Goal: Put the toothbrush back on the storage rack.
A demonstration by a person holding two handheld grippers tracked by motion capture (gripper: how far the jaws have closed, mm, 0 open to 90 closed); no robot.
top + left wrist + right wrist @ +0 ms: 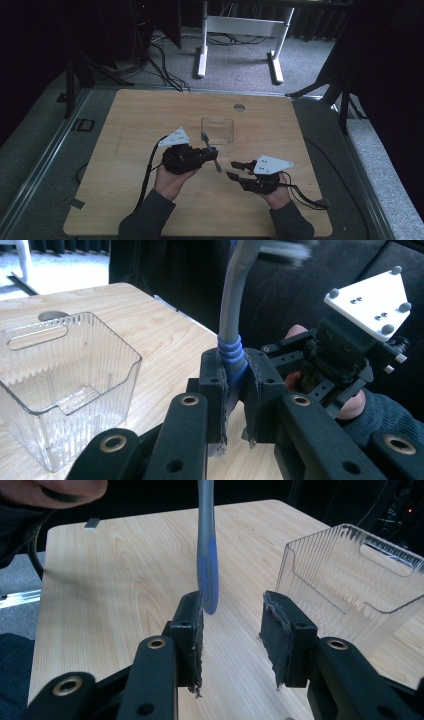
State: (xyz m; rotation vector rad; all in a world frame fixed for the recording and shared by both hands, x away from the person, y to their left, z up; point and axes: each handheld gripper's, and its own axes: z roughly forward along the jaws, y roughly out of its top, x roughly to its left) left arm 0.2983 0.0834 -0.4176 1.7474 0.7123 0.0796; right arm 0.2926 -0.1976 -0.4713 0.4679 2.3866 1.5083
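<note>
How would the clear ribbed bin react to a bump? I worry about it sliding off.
The clear bin looks thin-walled and empty, so it is probably light and may skid on the smooth wooden table. Its broad flat base suggests sliding rather than tipping. The thin plastic might crack if squeezed hard.

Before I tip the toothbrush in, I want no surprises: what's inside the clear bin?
The bin looks empty: through its ribbed clear walls only its own floor and the table show. Its far corner is blurred by the ribs.
</note>
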